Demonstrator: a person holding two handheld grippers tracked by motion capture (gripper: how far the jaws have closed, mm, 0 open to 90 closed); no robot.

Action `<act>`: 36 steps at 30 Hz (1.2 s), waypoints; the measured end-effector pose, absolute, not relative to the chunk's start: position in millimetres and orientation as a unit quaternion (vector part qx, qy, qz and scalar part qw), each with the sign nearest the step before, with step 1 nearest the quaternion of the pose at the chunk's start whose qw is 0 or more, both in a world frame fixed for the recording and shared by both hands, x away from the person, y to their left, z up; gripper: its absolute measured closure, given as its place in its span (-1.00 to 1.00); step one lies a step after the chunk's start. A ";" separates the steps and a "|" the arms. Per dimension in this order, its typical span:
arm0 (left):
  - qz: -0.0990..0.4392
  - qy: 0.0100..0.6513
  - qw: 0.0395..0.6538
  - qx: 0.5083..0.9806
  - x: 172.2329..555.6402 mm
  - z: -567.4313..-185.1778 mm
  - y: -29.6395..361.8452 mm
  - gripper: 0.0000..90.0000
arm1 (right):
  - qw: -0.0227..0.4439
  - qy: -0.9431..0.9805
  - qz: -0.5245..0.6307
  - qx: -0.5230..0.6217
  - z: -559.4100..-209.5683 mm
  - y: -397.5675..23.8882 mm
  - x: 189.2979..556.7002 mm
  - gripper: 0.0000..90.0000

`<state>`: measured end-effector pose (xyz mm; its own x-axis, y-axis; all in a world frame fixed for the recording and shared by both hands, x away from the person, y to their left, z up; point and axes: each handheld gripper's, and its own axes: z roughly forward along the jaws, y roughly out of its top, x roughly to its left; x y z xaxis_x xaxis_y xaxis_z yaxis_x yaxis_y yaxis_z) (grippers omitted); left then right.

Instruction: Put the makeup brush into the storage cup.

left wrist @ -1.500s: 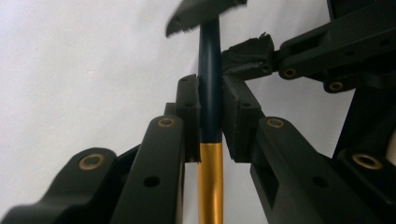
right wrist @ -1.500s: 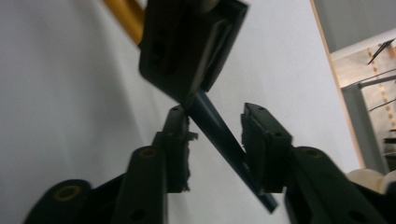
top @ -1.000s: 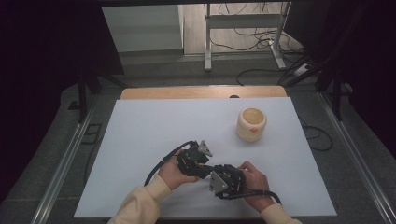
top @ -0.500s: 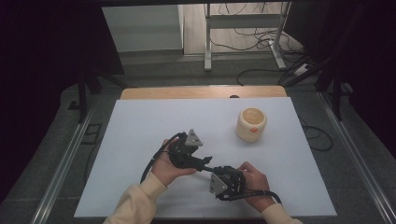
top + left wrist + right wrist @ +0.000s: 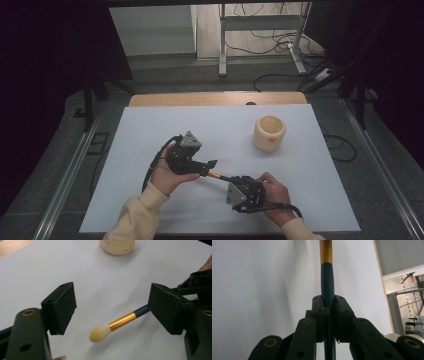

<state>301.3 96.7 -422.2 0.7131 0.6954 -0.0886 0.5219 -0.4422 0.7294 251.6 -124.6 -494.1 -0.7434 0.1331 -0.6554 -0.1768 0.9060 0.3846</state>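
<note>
A makeup brush (image 5: 216, 175) with a dark teal handle, gold ferrule and cream bristles hangs just above the white table (image 5: 150, 130). My right gripper (image 5: 237, 180) is shut on its handle (image 5: 327, 277), the two jaws pressed together around it (image 5: 328, 305). My left gripper (image 5: 209, 168) is open; its jaws have just been opening. The bristle end (image 5: 100, 333) lies between and below its pads (image 5: 62, 306), touching neither. In the left gripper view the handle runs behind the right-hand jaw toward the right gripper (image 5: 200, 282).
A cream round cup (image 5: 269, 133) stands upright at the back right of the table, and its base shows at the top of the left gripper view (image 5: 117, 245). A wooden strip (image 5: 215, 98) borders the far edge. Metal rails flank both sides.
My left gripper has drawn back to the left and risen, away from the right gripper, and its jaws have spread wide off the brush. The right gripper and the brush have stayed put.
</note>
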 end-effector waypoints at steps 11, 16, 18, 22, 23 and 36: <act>0.063 0.436 0.394 0.806 297.5 -450.8 133.0 -0.51 | 0.375 0.900 0.222 0.002 -485.6 -131.2 256.3 0.79; 0.045 0.454 0.401 0.795 292.9 -461.3 142.8 -0.51 | 0.376 0.897 0.231 0.012 -482.9 -133.0 257.5 0.79; 0.031 0.459 0.403 0.791 292.9 -466.5 143.6 -0.51 | 0.376 0.896 0.233 0.014 -482.1 -133.8 257.8 0.79; 0.002 0.470 0.416 0.778 293.5 -475.2 141.2 -0.52 | 0.375 0.894 0.244 0.027 -479.7 -135.9 258.2 0.79; -0.002 0.471 0.418 0.777 293.5 -475.8 140.3 -0.53 | 0.375 0.893 0.248 0.029 -479.1 -136.6 258.7 0.79; -0.080 0.513 0.475 0.711 294.6 -488.7 146.2 -0.51 | 0.375 0.887 0.265 0.051 -473.6 -141.9 260.3 0.79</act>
